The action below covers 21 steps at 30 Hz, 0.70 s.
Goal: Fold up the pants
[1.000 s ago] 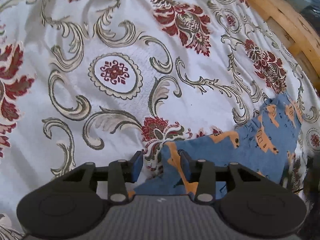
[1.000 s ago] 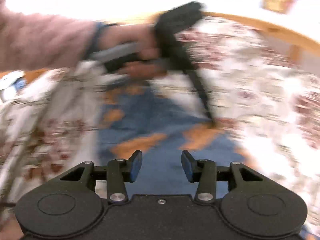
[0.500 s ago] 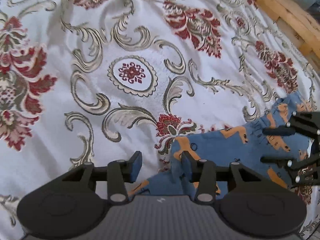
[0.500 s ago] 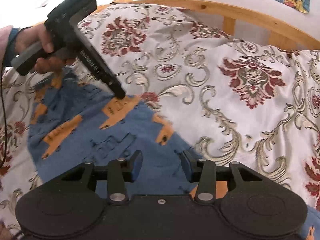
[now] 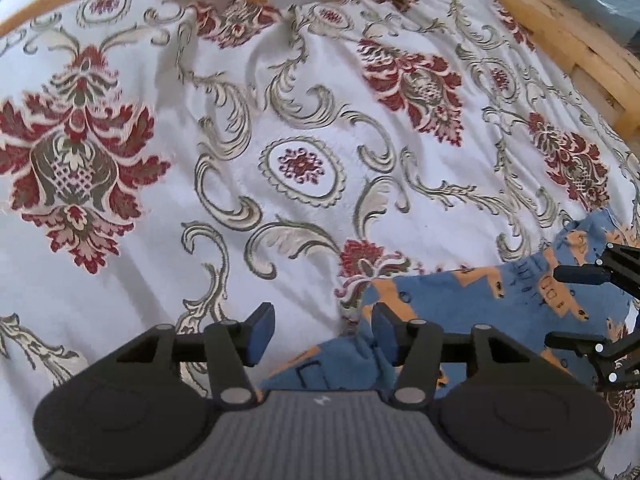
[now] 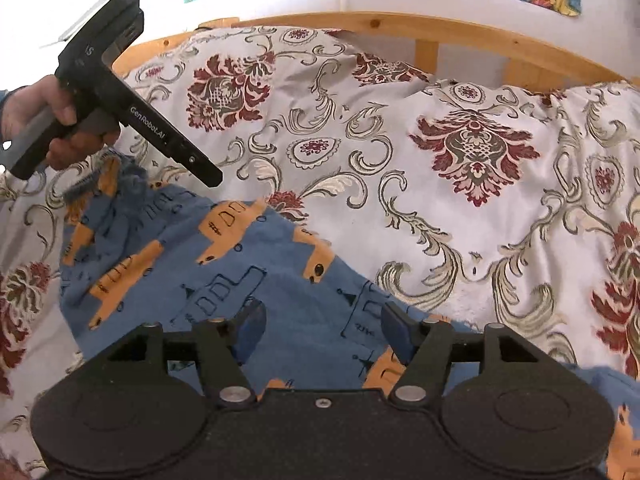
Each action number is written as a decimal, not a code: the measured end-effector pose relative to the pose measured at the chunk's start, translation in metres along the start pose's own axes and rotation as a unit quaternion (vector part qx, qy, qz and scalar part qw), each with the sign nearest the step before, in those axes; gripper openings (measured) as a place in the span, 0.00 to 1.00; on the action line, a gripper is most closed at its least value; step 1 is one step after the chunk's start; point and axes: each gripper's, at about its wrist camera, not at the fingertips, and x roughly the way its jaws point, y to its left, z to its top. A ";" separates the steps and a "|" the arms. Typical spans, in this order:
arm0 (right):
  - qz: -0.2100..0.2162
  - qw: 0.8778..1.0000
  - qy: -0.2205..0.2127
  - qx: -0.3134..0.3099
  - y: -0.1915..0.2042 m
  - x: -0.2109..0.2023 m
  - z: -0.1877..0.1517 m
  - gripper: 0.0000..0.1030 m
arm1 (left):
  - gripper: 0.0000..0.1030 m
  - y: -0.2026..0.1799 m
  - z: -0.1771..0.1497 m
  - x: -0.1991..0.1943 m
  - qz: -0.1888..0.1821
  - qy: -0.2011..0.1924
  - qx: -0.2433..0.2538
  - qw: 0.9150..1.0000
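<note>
Right wrist | pants (image 6: 240,272) lying partly bunched on bedspread (image 6: 440,184) | both grippers' fingers hovering open, empty | folding barely starting

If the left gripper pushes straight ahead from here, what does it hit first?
Probably the floral bedspread: the open left gripper points down onto it, with the pants edge beside its right finger. Depth is unclear.

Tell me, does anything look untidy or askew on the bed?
The blue pants lie crumpled on the floral bedspread: the end nearest the left hand-held gripper is bunched into folds, not flat.
</note>
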 end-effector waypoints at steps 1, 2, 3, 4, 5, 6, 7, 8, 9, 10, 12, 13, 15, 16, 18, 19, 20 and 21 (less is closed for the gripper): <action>0.001 1.000 0.000 0.006 0.000 -0.004 -0.003 0.65 | 0.57 -0.002 -0.002 -0.002 0.002 -0.002 -0.001 1.000; 0.000 1.000 0.000 0.009 0.001 -0.008 -0.006 0.67 | 0.57 -0.004 -0.005 -0.003 0.004 -0.002 -0.003 1.000; -0.001 1.000 0.000 0.013 0.002 -0.011 -0.009 0.70 | 0.57 -0.006 -0.008 -0.004 0.005 -0.002 -0.004 1.000; -0.003 1.000 -0.001 0.016 0.003 -0.016 -0.013 0.71 | 0.57 -0.009 -0.012 -0.005 0.007 -0.003 -0.007 1.000; -0.007 1.000 -0.002 0.020 0.004 -0.020 -0.017 0.74 | 0.57 -0.011 -0.015 -0.006 0.009 -0.004 -0.007 1.000; -0.011 1.000 -0.002 0.024 0.005 -0.023 -0.021 0.76 | 0.57 -0.015 -0.019 -0.008 0.012 -0.008 -0.005 1.000; -0.017 0.999 -0.004 0.028 0.005 -0.027 -0.025 0.77 | 0.57 -0.019 -0.023 -0.011 0.017 -0.017 -0.004 1.000; -0.026 0.999 -0.006 0.034 0.005 -0.032 -0.031 0.81 | 0.57 -0.023 -0.027 -0.014 0.021 -0.025 -0.005 0.999; -0.038 0.998 -0.010 0.040 0.006 -0.036 -0.037 0.85 | 0.58 -0.028 -0.030 -0.017 0.020 -0.033 -0.007 0.999; -0.048 0.998 -0.011 0.046 0.005 -0.039 -0.042 0.87 | 0.64 -0.033 -0.034 -0.020 0.019 -0.043 -0.011 0.999; -0.071 0.995 -0.010 0.067 0.004 -0.045 -0.054 0.89 | 0.77 -0.048 -0.040 -0.025 0.017 -0.064 -0.011 0.998; -0.077 0.994 -0.011 0.078 0.004 -0.048 -0.060 0.90 | 0.84 -0.058 -0.042 -0.027 0.017 -0.076 -0.009 0.997; -0.089 0.991 -0.015 0.094 0.003 -0.058 -0.073 0.95 | 0.88 -0.078 -0.046 -0.029 0.012 -0.093 0.000 0.996; -0.097 0.990 -0.020 0.099 0.003 -0.063 -0.077 0.96 | 0.90 -0.090 -0.048 -0.029 0.008 -0.099 0.004 0.995; -0.108 0.987 -0.029 0.111 0.001 -0.075 -0.086 0.99 | 0.93 -0.111 -0.050 -0.028 0.005 -0.109 0.010 0.994; -0.111 0.986 -0.031 0.118 -0.001 -0.081 -0.090 0.99 | 0.95 -0.124 -0.053 -0.027 0.003 -0.115 0.013 0.993; -0.112 0.985 -0.035 0.127 -0.004 -0.086 -0.094 0.99 | 0.95 -0.133 -0.056 -0.025 -0.001 -0.117 0.016 0.993; -0.110 0.984 -0.043 0.136 -0.008 -0.093 -0.098 0.99 | 0.95 -0.142 -0.061 -0.022 -0.008 -0.117 0.021 0.993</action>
